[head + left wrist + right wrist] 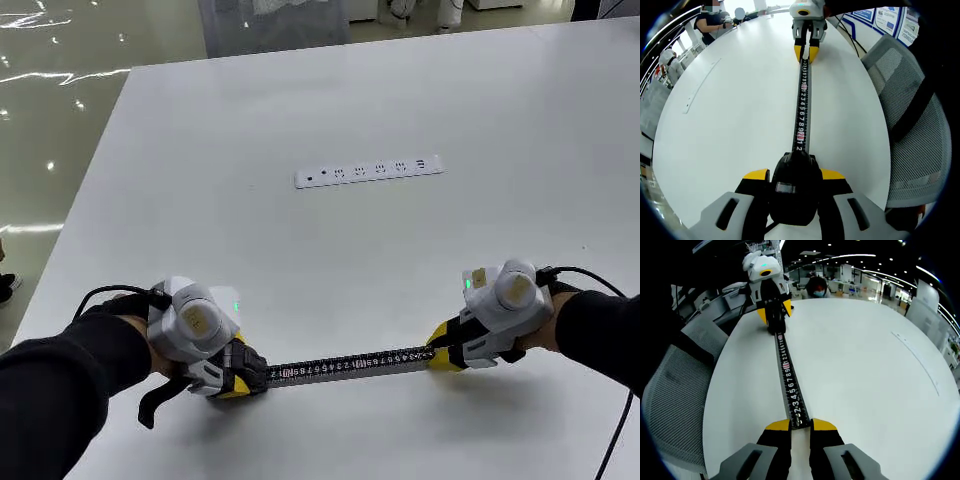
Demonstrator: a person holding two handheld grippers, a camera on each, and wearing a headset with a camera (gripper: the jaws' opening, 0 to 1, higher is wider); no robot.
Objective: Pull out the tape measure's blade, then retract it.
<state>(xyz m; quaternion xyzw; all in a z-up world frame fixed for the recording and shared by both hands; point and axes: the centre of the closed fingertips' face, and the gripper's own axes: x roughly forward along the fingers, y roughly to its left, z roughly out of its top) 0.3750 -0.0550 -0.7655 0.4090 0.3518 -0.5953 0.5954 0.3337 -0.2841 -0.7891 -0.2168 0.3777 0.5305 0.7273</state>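
A black tape measure case sits on the white table, clamped between the yellow-tipped jaws of my left gripper at the lower left of the head view. Its dark blade with white numbers runs flat along the table to the right. My right gripper is shut on the blade's end, its jaws pinched close together. In the left gripper view the blade stretches straight ahead to the right gripper. In the right gripper view the blade leads to the case.
A white power strip lies flat in the middle of the table, far beyond the grippers. A grey mesh chair stands at the table's near edge. People sit at the far end of the table. Cables trail from both grippers.
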